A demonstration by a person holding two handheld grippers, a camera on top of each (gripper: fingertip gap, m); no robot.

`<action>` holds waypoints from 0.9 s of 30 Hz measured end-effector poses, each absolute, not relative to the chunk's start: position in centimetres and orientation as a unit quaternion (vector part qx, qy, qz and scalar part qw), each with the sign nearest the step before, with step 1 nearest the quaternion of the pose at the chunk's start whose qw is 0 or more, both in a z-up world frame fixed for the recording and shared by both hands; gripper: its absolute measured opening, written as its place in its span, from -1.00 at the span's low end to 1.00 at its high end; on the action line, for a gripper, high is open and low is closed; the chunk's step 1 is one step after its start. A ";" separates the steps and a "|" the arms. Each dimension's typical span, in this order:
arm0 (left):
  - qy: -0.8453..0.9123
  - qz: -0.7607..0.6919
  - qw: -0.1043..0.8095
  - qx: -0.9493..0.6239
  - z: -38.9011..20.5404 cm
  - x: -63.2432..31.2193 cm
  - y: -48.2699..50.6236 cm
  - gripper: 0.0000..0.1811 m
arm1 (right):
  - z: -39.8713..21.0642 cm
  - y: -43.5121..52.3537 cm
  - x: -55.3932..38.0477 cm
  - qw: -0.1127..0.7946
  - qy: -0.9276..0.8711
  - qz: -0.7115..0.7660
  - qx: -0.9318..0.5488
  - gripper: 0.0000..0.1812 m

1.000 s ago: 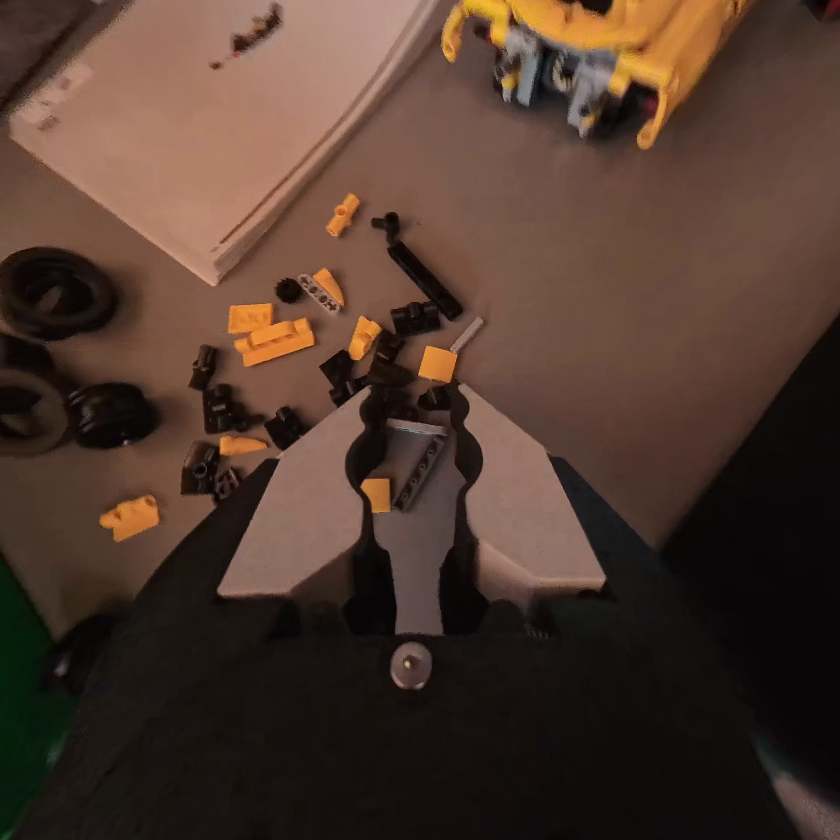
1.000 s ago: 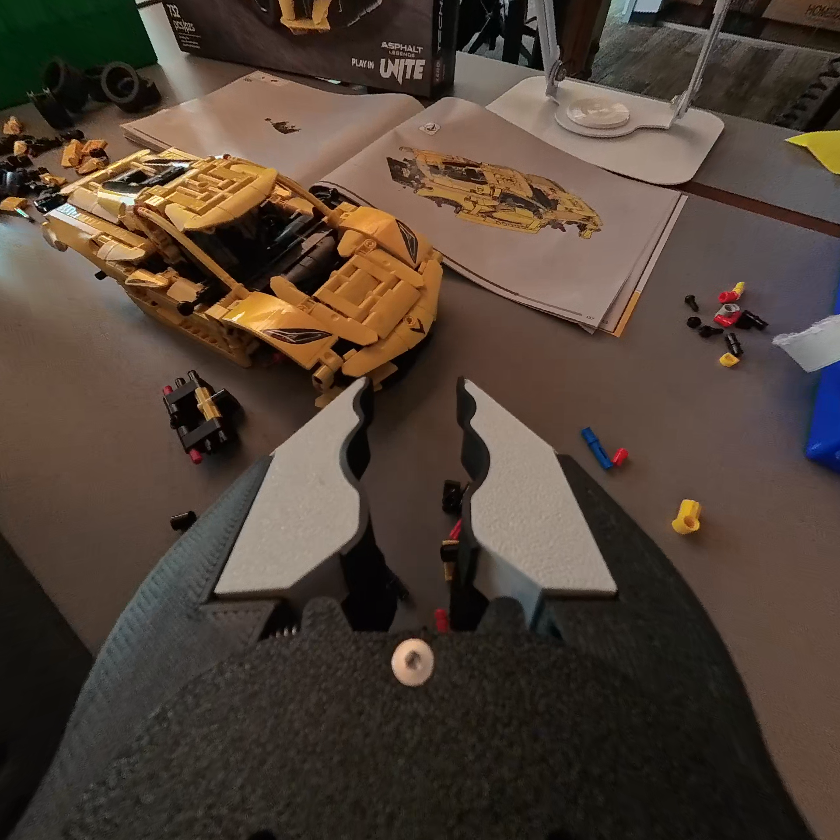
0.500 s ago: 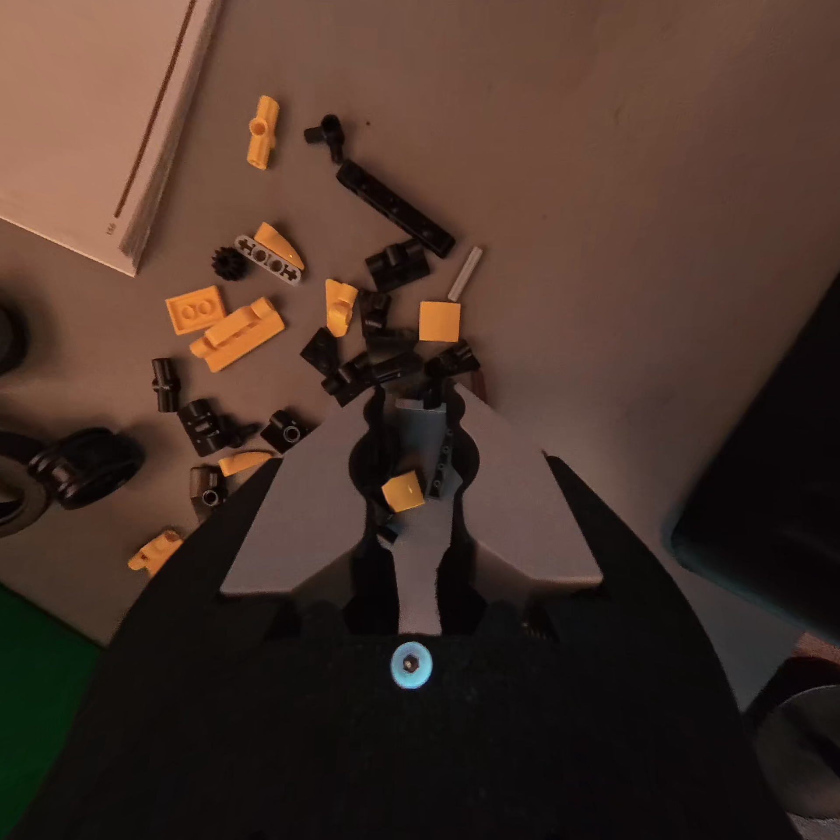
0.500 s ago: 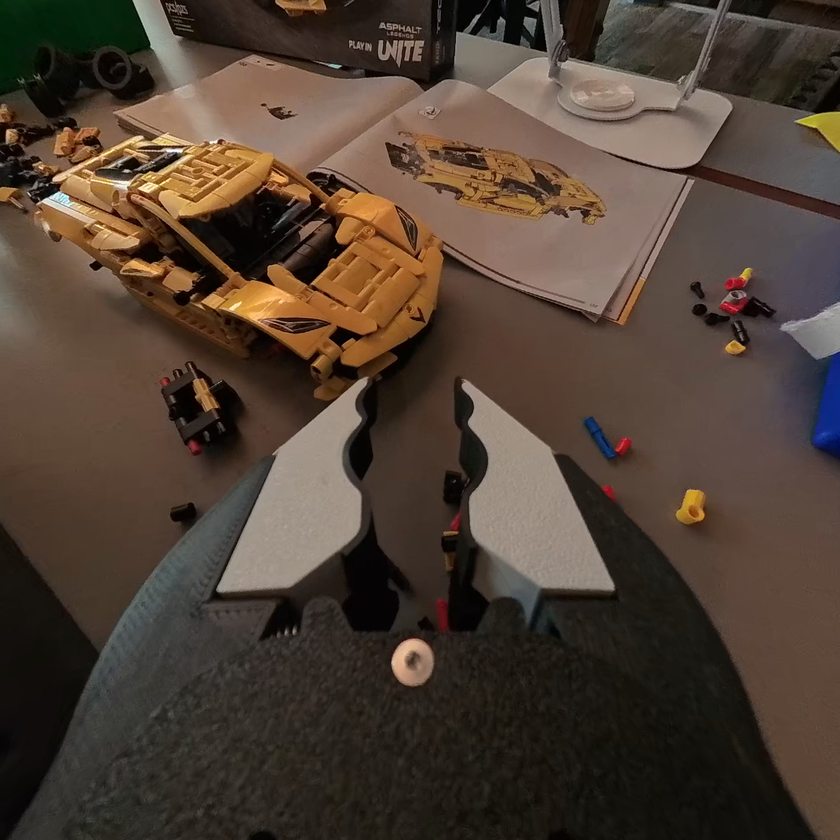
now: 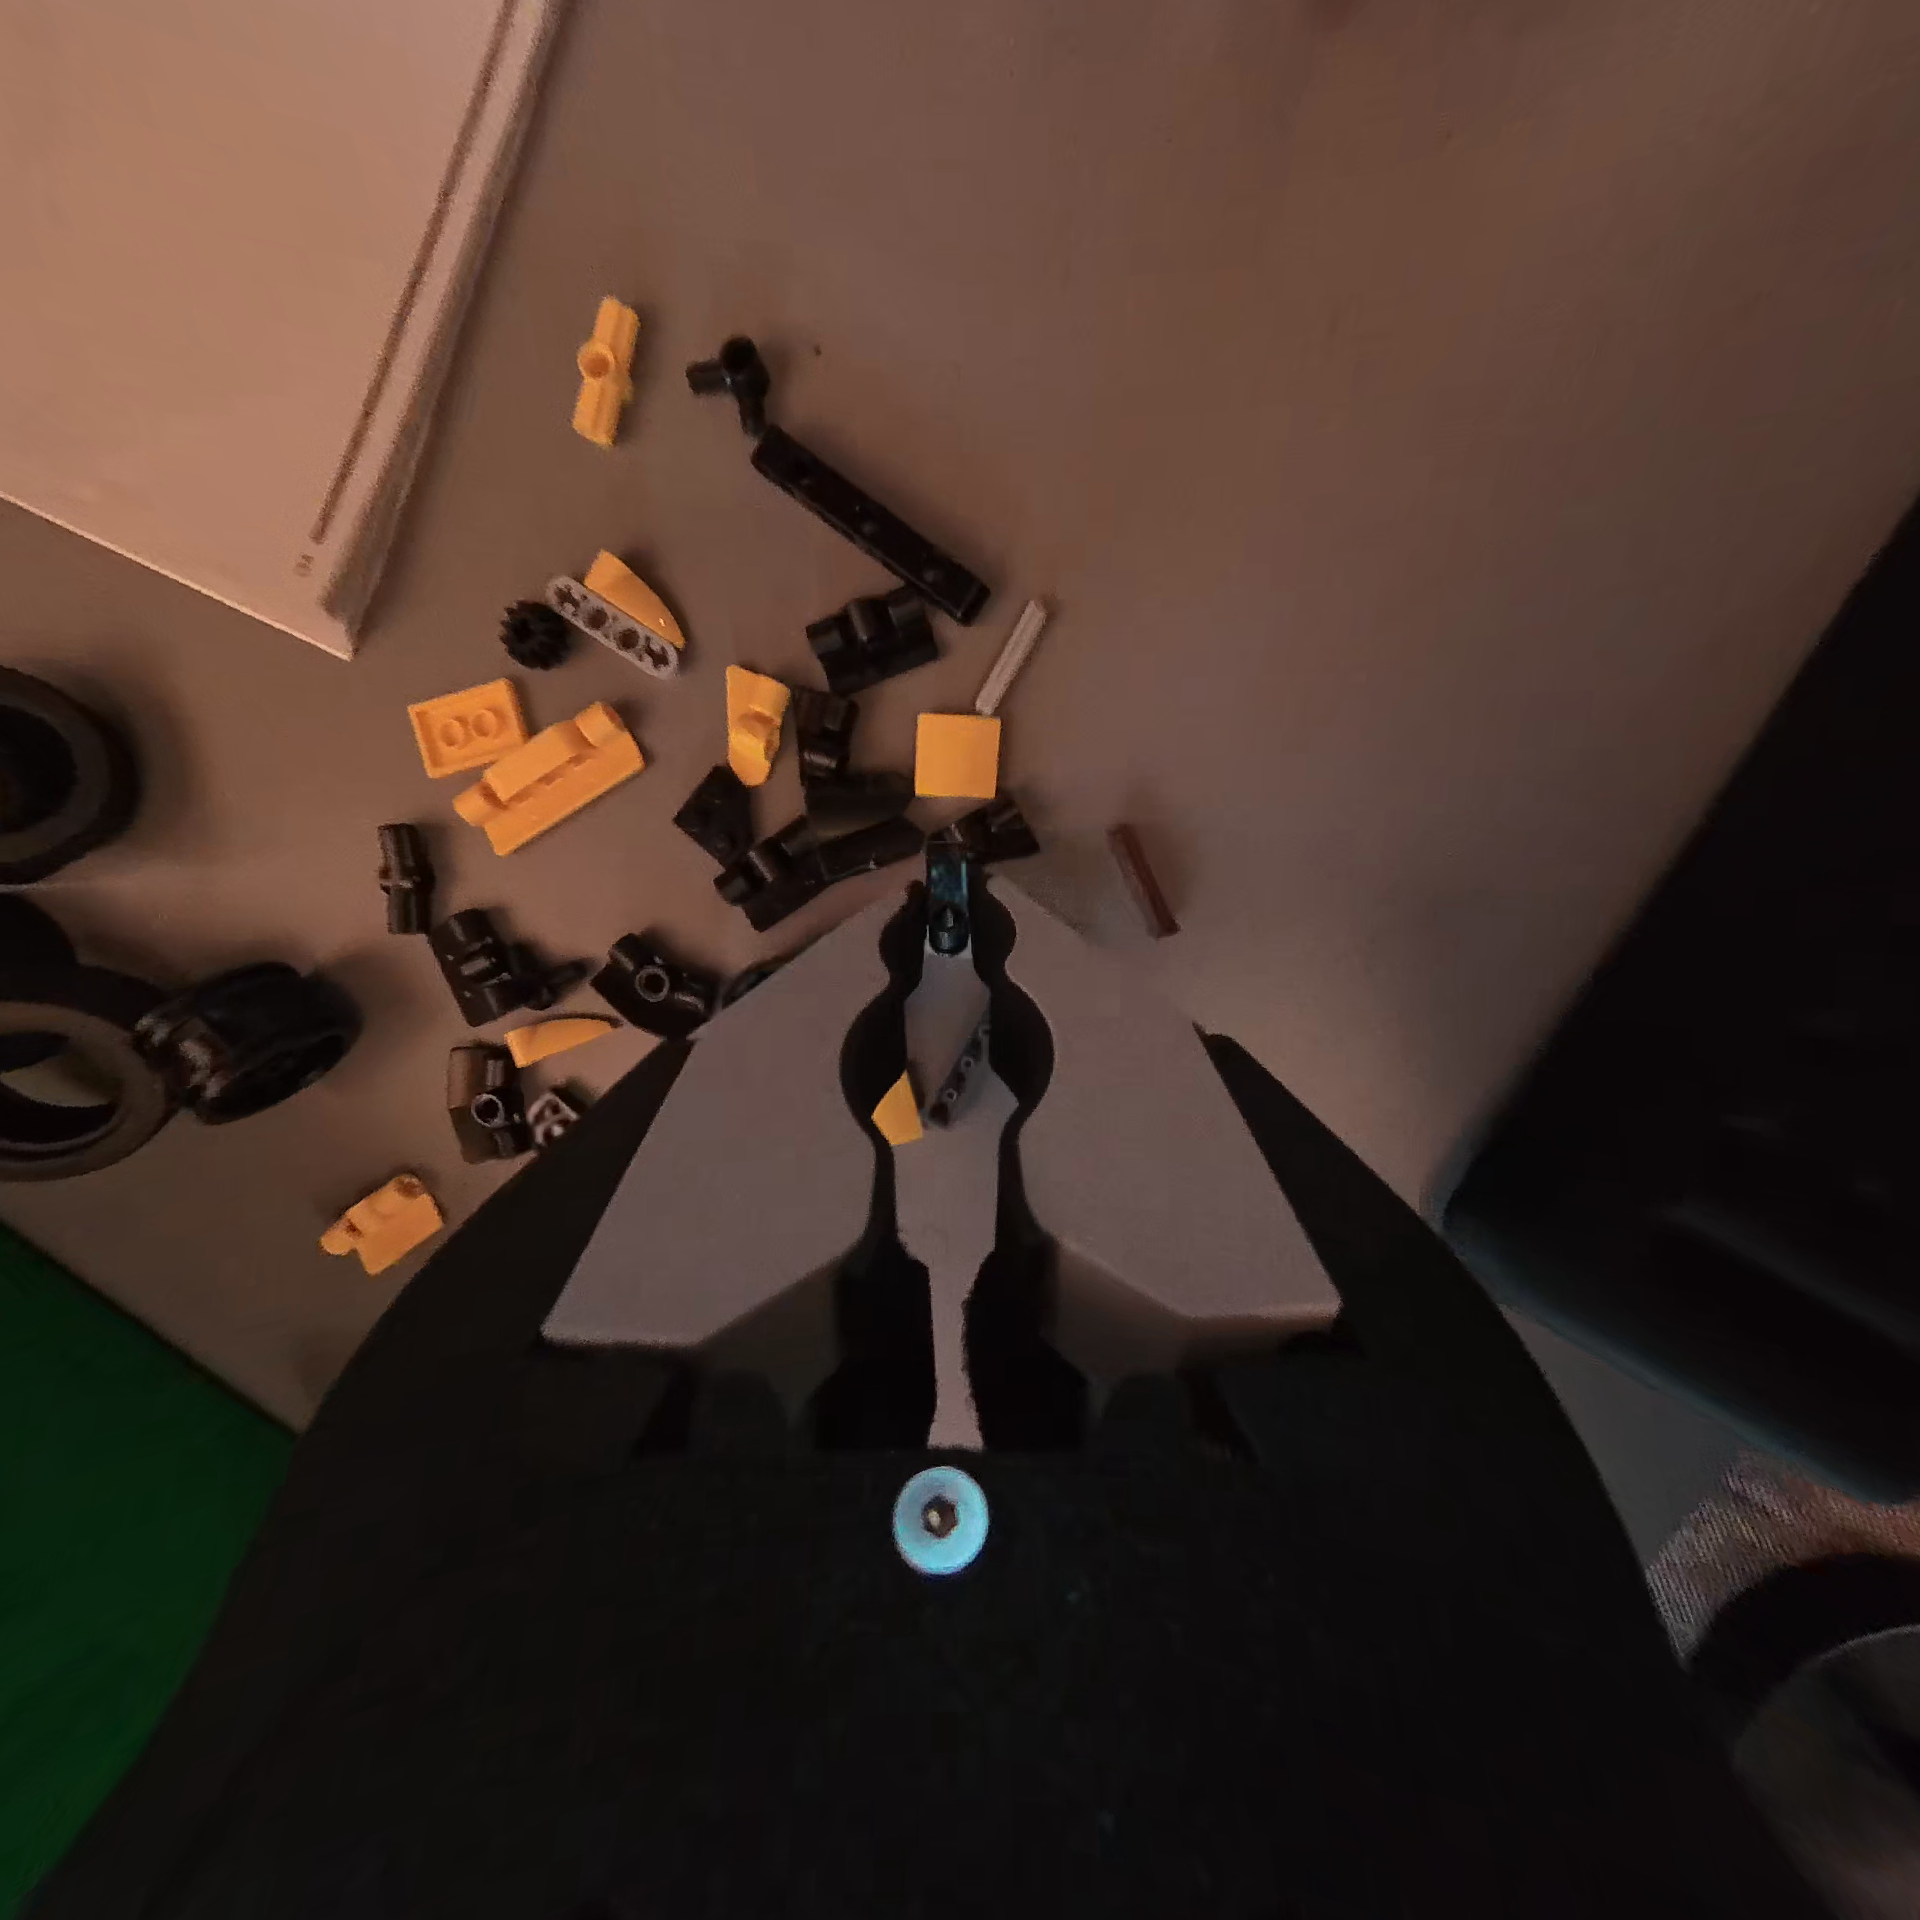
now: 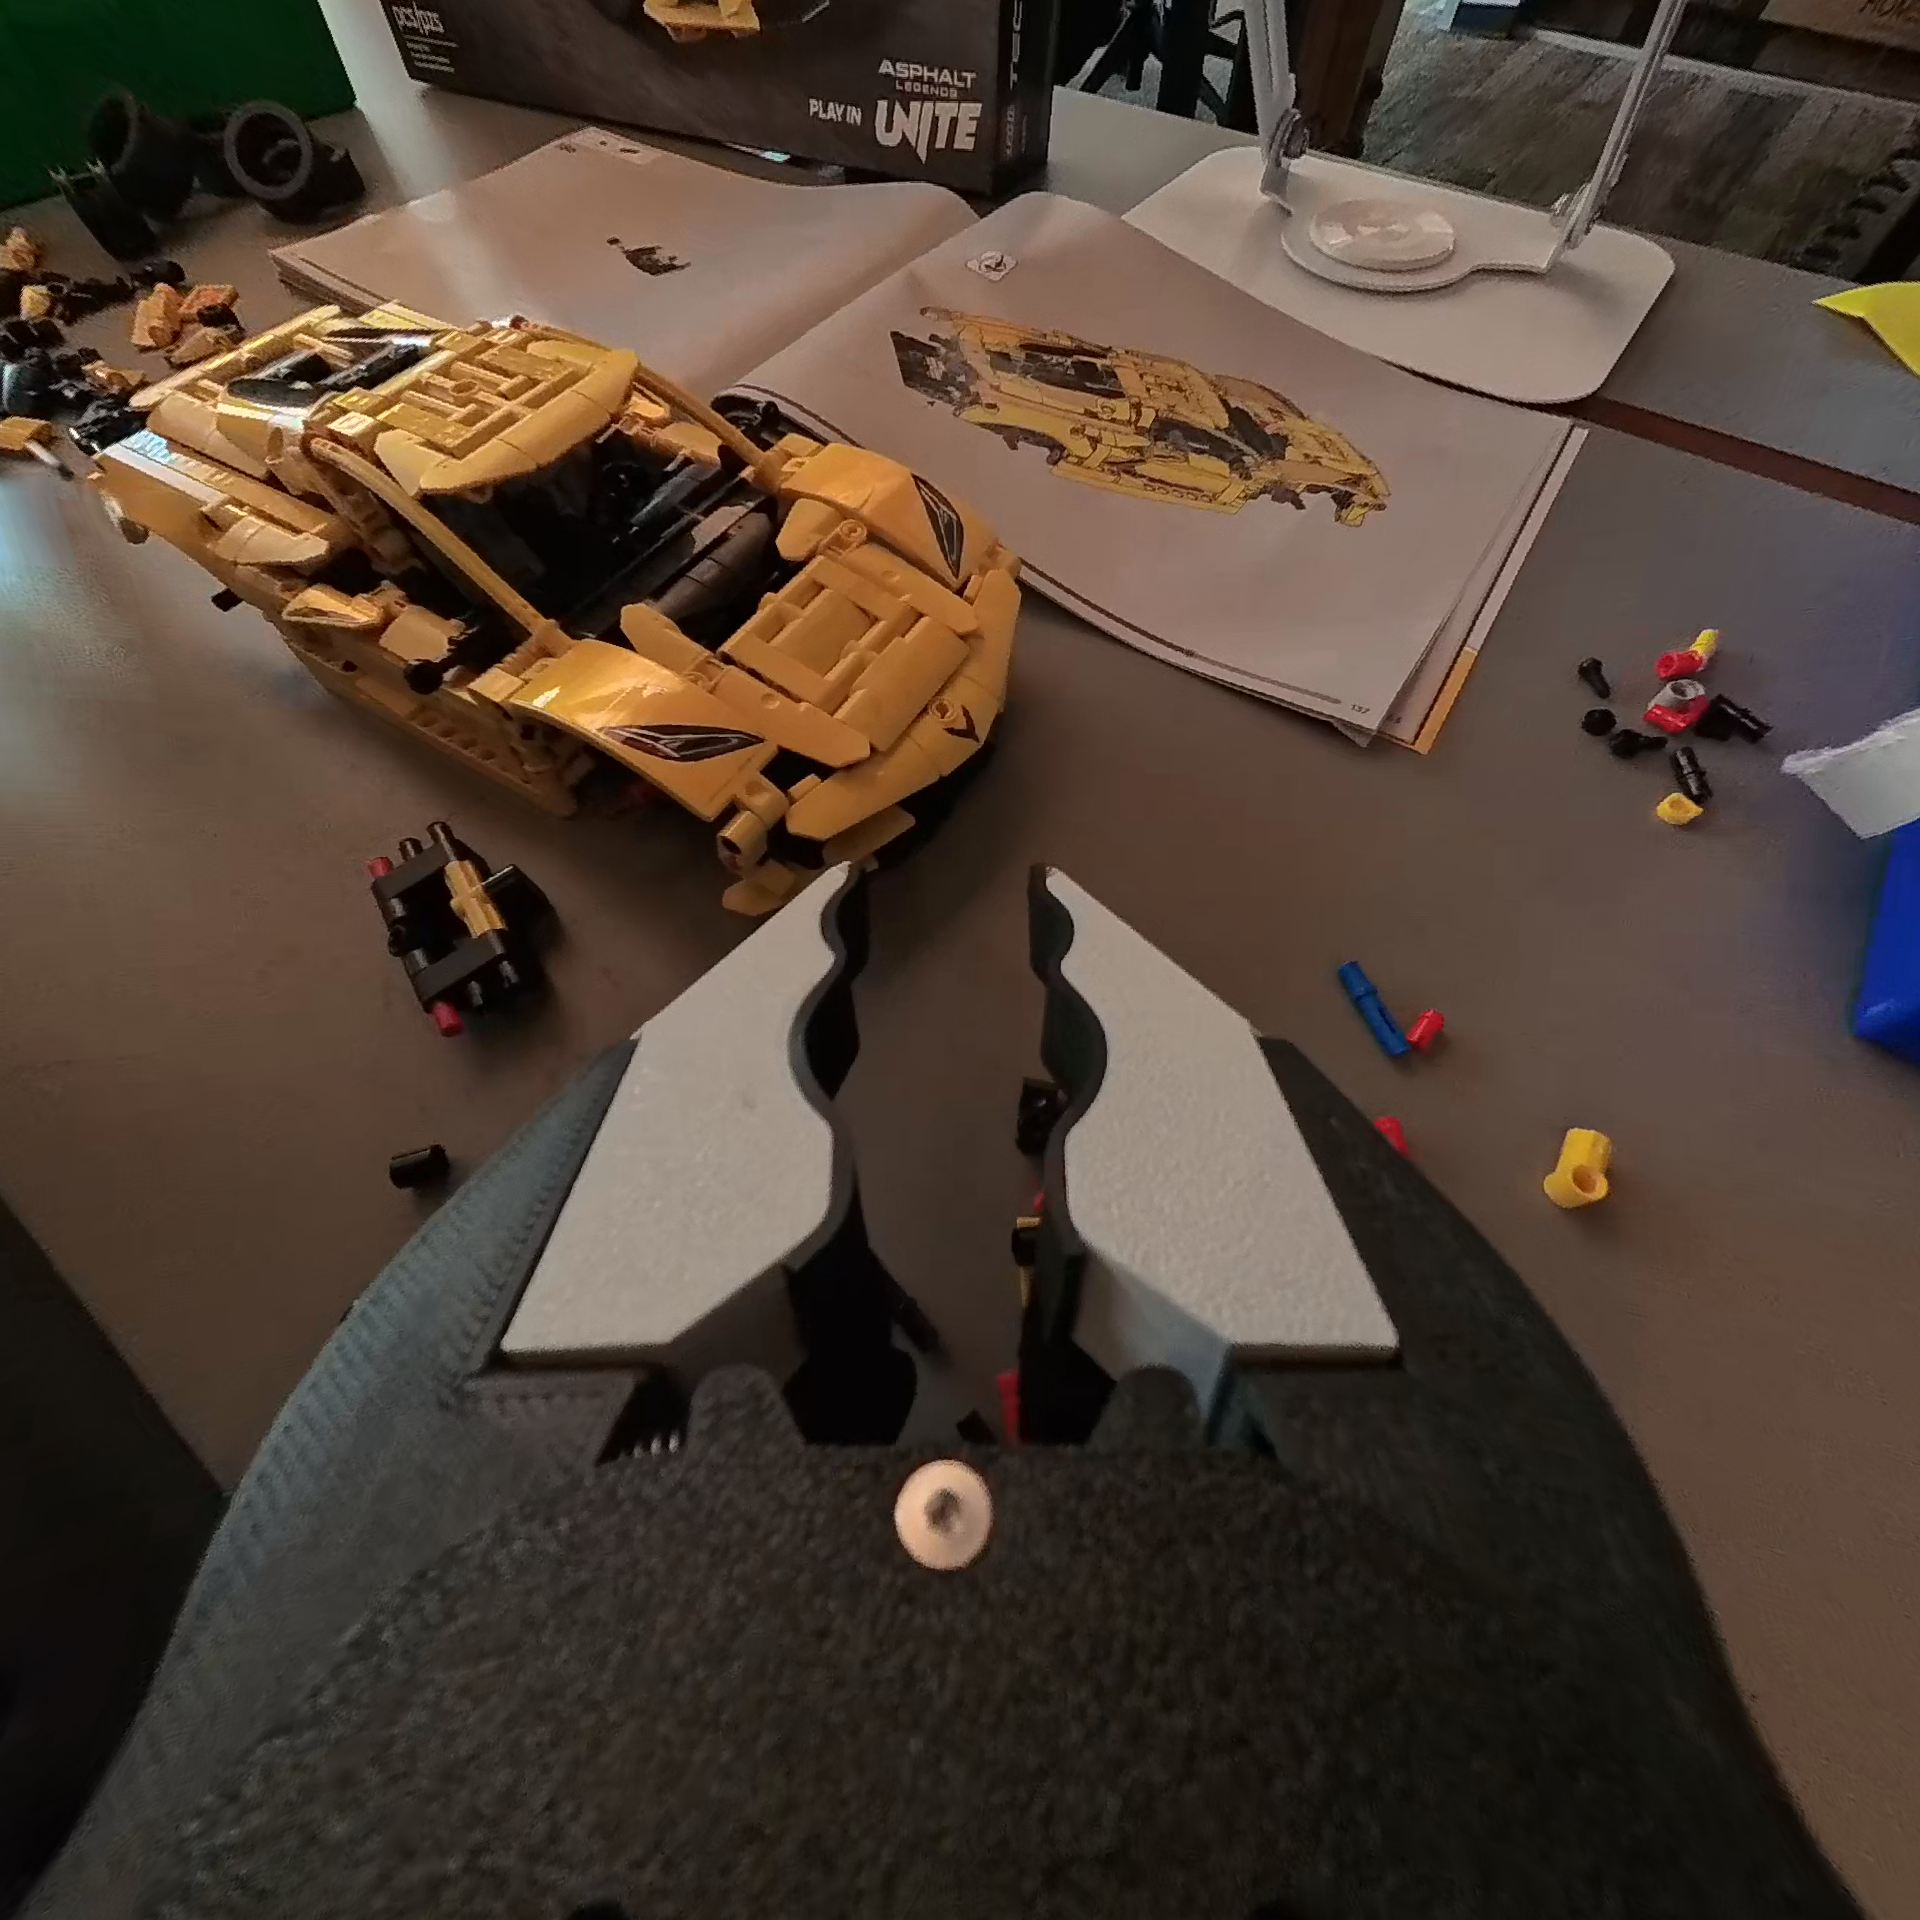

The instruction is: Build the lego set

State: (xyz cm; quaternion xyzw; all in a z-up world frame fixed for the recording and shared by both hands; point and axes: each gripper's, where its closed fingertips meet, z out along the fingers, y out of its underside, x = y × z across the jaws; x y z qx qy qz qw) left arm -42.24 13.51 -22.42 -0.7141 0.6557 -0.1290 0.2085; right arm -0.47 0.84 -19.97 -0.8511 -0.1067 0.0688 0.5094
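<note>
black tyres (image 5: 62, 769) cut by left edge, box (image 6: 727, 83) cropped at top, small pieces half hidden behind right tongs (image 6: 945, 904)

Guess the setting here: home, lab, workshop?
Probably an indoor recording setup on a work table, not clearly a home: a white stand base sits by the open instruction booklet, with a green surface at the table's edge.

Each claw (image 5: 948, 904) (image 6: 945, 883) has pale grey wavy-edged fingers on a textured black body with one silver screw.
</note>
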 end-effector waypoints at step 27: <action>0.751 -0.330 0.185 -0.541 -24.3 -14.4 -6.7 -0.91 | -18.7 0.6 -1.2 0.543 -0.137 0.054 -0.827 -0.71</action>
